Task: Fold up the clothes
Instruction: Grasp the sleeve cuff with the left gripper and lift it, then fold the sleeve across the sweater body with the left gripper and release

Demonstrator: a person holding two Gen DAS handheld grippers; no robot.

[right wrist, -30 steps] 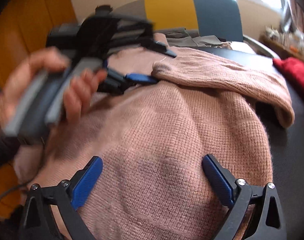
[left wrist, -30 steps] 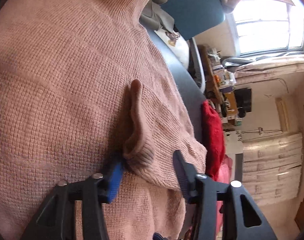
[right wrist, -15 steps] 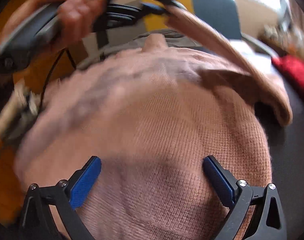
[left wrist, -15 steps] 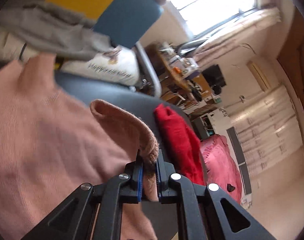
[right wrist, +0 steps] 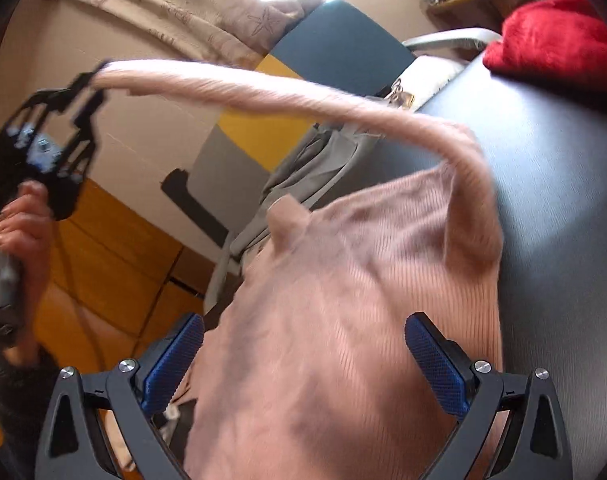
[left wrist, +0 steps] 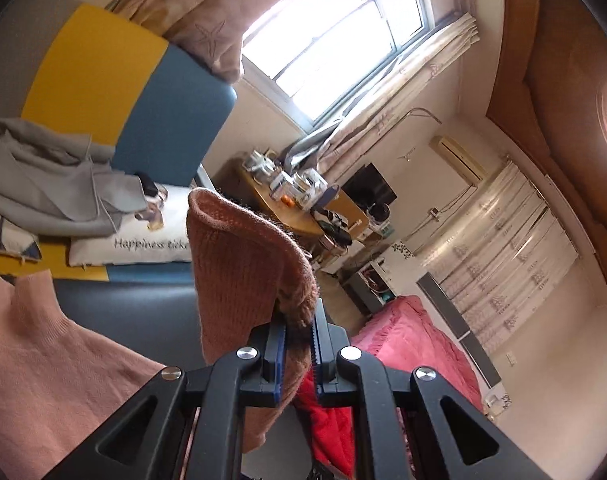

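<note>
The left gripper (left wrist: 299, 344), open around the cuff a second ago, is now clamped on the pink sweater's sleeve (left wrist: 243, 276) and has lifted it off the sweater's body (right wrist: 343, 320), ready to fold inward. The right gripper (right wrist: 303, 364) hovers wide open over the body, which lies near the dark bench's (right wrist: 563, 200) front edge.

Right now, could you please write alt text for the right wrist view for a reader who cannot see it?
The left gripper, held up in a hand, is shut on the cuff of a pink sweater's sleeve, which arcs above the sweater body lying on a dark table. The open right gripper hovers over the body, with a red garment far right.
</note>
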